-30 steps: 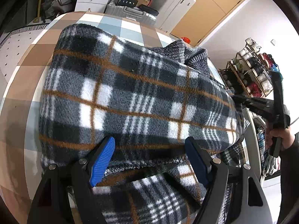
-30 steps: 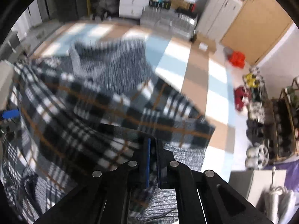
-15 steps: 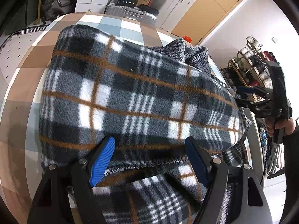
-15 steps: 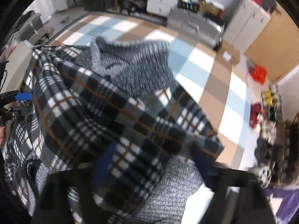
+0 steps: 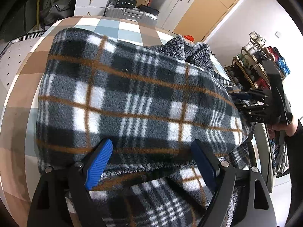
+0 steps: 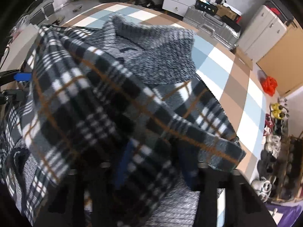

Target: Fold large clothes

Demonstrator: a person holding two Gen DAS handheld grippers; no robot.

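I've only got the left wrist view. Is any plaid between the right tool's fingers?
Observer: Yes. The plaid drapes between the fingers of the right tool. Its jaws are closing, but blur hides whether they pinch yet.
Operator: How much of the sweater is uncovered on that side?
Observer: The sweater shows its whole ribbed collar and the knit just below it, bare beyond the plaid's edge.

Both wrist cams steep-down, close over plaid garment (image 5: 136, 98) (image 6: 98, 113). Left cam sees right gripper (image 5: 244, 102) at 3 o'clock; shared: garment, checkered surface (image 5: 24, 79) (image 6: 223, 71).
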